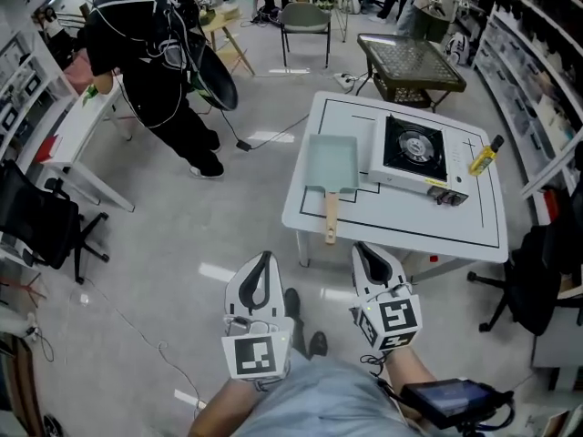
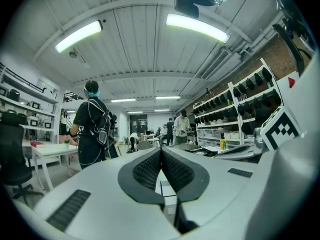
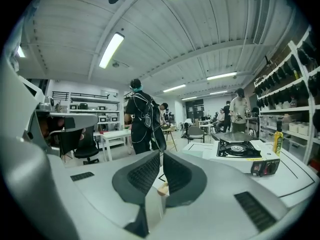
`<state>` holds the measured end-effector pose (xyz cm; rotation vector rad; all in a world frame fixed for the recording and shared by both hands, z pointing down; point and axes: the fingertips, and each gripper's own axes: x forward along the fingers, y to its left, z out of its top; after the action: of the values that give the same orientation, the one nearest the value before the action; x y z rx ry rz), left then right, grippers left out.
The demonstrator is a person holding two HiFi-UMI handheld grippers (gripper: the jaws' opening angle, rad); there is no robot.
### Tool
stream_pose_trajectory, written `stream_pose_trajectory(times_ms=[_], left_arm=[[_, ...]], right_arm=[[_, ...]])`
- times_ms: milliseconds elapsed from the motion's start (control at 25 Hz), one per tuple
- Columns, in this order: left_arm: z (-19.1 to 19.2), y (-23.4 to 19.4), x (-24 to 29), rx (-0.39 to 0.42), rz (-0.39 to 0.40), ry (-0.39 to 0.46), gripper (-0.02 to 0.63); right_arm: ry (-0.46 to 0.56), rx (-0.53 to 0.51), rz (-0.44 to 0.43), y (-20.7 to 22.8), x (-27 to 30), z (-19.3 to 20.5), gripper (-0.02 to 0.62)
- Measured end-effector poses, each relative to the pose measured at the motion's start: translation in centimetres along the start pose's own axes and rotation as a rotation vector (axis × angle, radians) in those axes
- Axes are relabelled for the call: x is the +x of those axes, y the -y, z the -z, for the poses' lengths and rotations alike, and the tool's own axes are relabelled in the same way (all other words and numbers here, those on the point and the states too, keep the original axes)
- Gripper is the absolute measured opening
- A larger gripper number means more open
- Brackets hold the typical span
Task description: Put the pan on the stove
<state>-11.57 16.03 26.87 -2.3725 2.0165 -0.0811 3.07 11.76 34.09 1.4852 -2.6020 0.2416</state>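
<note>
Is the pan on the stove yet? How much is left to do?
Nothing looks done yet. The pan lies on the white table, just left of the stove, with its handle pointing toward the person. Nothing is in hand: the left gripper and the right gripper are both shut and empty, short of the table. Left to do: reach the pan, grip it and set it on the stove.

In front of me, the worktop [image 1: 410, 221] carries a pan [image 1: 332, 162], a stove [image 1: 414, 148] just beside it, and a yellow bottle [image 1: 485, 156].
</note>
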Motion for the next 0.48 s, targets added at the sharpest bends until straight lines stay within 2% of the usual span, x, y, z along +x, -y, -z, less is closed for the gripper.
stream_pose_trajectory(times_ms=[320,480], left_arm=[[3.5,-3.3,7.3,-0.037,0.025,-0.072,0.018],[3.8,-4.9,11.7,-0.043,0.057,-0.074,0.018]], right_arm=[[-0.076,0.044,0.026,2.1,7.2,2.2,0.052],[-0.085,0.056,0.053,3.3,10.9,1.5,0.051]])
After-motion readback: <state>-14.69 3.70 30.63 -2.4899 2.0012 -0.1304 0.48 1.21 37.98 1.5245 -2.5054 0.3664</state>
